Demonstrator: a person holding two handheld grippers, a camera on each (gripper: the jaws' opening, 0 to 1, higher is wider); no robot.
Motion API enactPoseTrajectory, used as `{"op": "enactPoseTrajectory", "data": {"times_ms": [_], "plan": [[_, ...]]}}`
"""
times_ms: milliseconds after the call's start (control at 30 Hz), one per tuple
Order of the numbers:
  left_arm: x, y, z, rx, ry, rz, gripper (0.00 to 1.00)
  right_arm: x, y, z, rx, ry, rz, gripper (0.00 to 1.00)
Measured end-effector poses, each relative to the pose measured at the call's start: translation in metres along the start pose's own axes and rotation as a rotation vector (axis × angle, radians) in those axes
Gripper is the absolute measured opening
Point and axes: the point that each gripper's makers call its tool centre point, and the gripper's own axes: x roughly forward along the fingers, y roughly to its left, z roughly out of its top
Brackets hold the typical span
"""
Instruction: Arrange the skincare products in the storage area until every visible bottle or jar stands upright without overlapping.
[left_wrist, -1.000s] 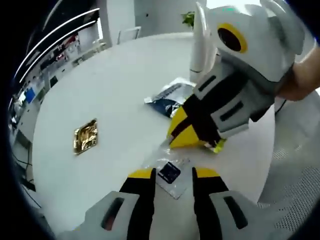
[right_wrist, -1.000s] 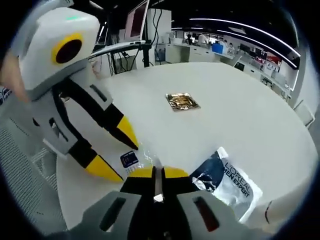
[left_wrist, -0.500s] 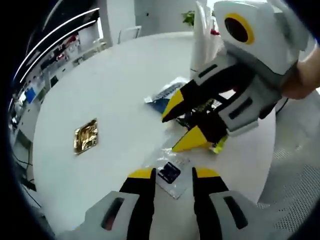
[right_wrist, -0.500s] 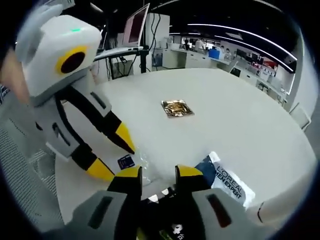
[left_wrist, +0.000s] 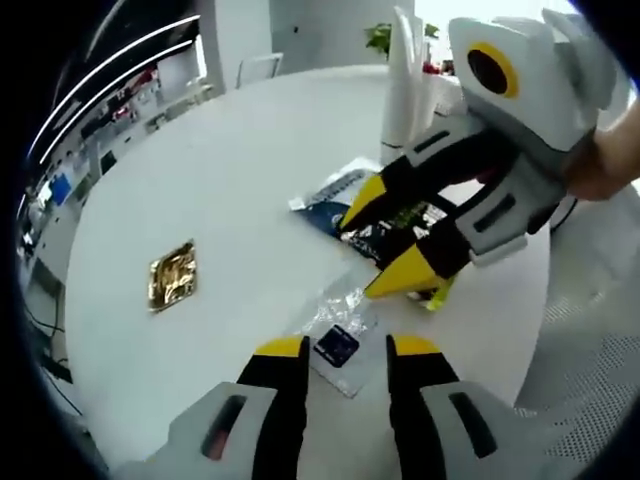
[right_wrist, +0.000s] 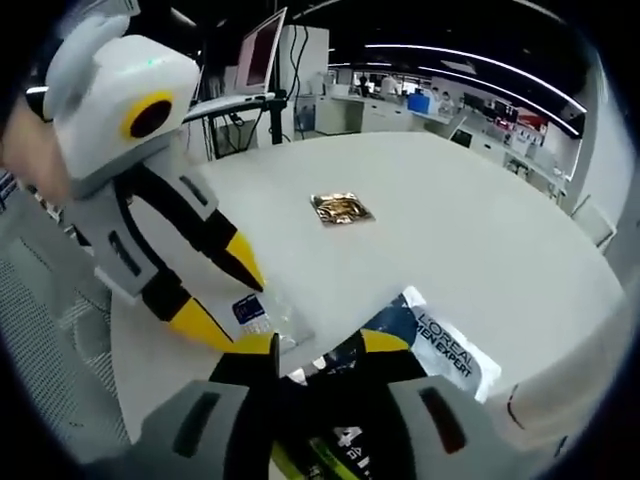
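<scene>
Nearest the left gripper (left_wrist: 345, 352), between its parted, empty jaws, a clear sachet with a dark blue label (left_wrist: 337, 343) lies flat on the white round table (left_wrist: 230, 180). Just beyond it the right gripper (left_wrist: 398, 232) has spread its jaws; a second ago they were pinched together low on the table, and now they stand apart with a dark packet with green print (left_wrist: 400, 222) between them, though I cannot tell whether they are gripping it or only straddling it. From the right gripper view the same dark packet (right_wrist: 335, 440) sits between that gripper's (right_wrist: 318, 345) yellow tips. Behind lies the blue-and-white L'Oréal sachet (left_wrist: 335, 190), flat, partly under the dark packet. Farther out, well apart from the rest, is a gold foil sachet (left_wrist: 171, 272), and at the far edge a white upright bottle (left_wrist: 402, 85). I'd judge the opening jaws mean the overlapping sachets are being separated; little looks arranged yet.
</scene>
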Motion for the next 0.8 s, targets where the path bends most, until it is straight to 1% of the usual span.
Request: {"op": "enactPoseTrajectory", "data": {"times_ms": [233,400,567,633,800], "plan": [[-0.003,0.001,0.002,0.003,-0.004,0.004,0.29,-0.006,0.001,0.0,0.016,-0.008,-0.003,0.34],[-0.008,0.001,0.005,-0.008,-0.011,0.012,0.33,-0.012,0.002,0.002,0.03,-0.021,-0.006,0.41],[-0.015,0.001,0.006,-0.014,-0.021,0.026,0.38,-0.019,0.007,0.005,0.042,-0.041,0.0,0.48],[-0.018,0.0,0.006,-0.016,-0.023,0.031,0.4,-0.021,0.009,0.006,0.054,-0.051,0.009,0.54],[-0.025,-0.002,0.005,-0.019,-0.025,0.042,0.45,-0.033,0.017,0.003,0.086,-0.064,0.019,0.64]]}}
